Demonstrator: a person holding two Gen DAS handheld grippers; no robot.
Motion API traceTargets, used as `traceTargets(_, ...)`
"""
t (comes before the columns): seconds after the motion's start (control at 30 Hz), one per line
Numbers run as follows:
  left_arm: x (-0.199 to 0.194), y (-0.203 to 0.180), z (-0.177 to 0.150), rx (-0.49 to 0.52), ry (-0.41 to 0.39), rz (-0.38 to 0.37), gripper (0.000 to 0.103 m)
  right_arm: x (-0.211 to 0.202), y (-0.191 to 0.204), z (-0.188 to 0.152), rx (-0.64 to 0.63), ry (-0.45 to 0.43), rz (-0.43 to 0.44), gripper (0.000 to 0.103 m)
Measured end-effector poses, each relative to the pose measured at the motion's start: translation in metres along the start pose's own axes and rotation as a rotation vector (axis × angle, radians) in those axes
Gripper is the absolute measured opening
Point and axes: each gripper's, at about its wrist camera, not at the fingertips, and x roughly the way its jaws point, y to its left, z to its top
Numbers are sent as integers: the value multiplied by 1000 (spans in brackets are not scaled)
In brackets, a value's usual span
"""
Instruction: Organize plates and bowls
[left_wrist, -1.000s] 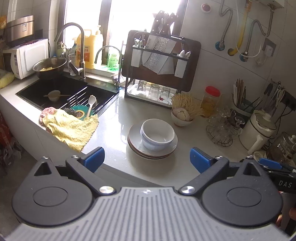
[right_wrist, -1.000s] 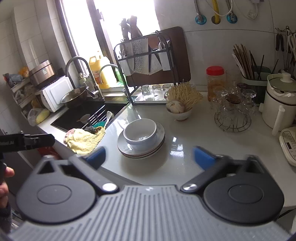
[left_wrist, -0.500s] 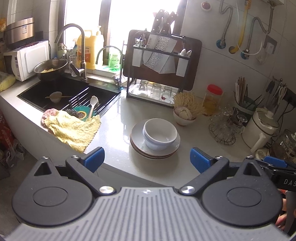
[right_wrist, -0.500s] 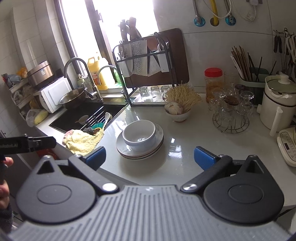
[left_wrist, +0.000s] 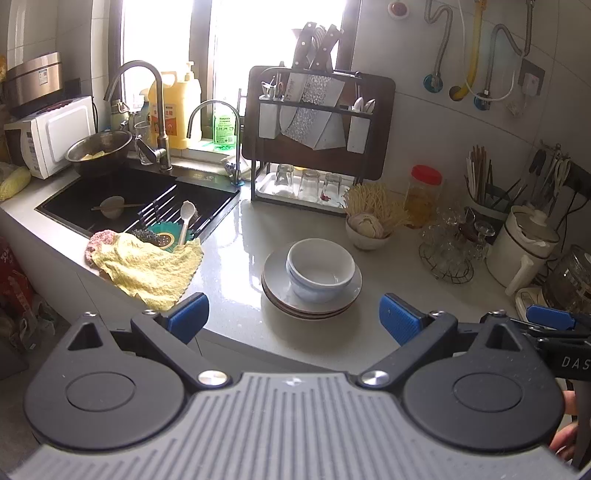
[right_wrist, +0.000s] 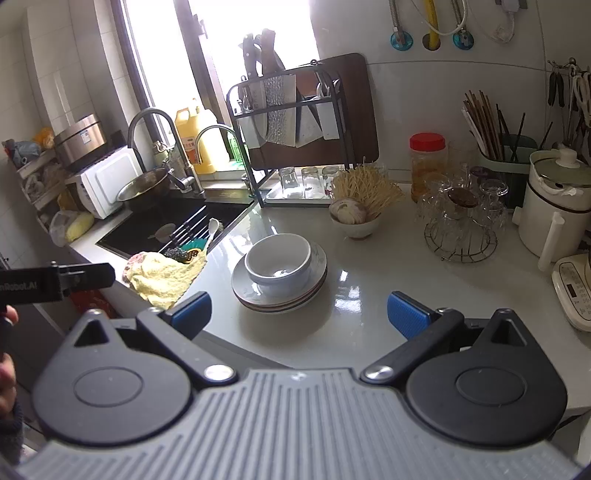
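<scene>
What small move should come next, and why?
Probably bring the right tongs forward and down to the bowls. They sit nested atop the plates, so must come off first. Both the right and left tongs hang open and empty, short of the stack.

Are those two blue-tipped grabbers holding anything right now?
No. The left gripper and right gripper are both open and empty, short of the bowls stacked on the plates.

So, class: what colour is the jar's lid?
Red; the jar's lid shows best in the right wrist view.
</scene>
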Motion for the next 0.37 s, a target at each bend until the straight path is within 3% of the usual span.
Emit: traceTargets(0.37,4,2,-1,-6,27,-1,100,1,1,-2,1,6,1,103)
